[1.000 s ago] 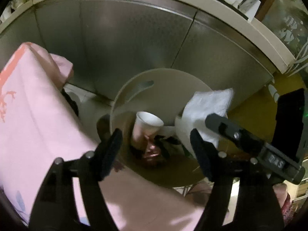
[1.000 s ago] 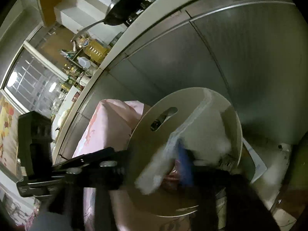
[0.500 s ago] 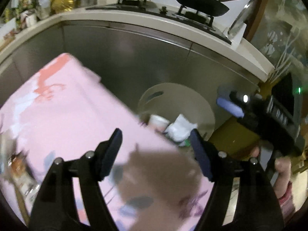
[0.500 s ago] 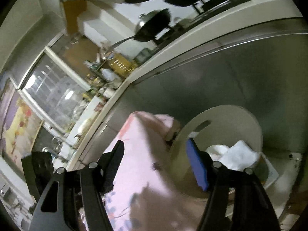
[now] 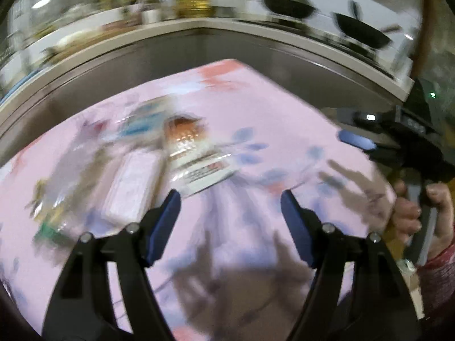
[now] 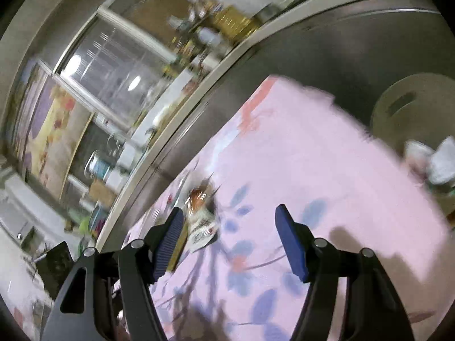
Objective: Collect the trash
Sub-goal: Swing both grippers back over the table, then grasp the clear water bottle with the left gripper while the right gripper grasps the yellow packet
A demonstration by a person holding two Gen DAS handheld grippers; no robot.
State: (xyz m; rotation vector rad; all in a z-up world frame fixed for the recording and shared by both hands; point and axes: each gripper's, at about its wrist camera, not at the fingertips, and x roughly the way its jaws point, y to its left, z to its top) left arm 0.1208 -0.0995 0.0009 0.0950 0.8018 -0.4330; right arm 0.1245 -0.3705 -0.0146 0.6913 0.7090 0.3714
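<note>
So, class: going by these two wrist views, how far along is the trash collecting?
Done: a paper cup and crumpled tissue already lie in the beige bin. In hand: nothing; the left claw and right claw are both open and empty above the pink tablecloth. Left: the blurred wrappers and a flat white packet on the cloth.

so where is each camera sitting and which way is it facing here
Left wrist: on the left gripper, angled down over the pink tablecloth toward the wrappers; the right gripper and hand show.
Right wrist: on the right gripper, facing across the cloth; bin at right.
Shared: tablecloth, brown-topped wrapper, steel counter front.
</note>
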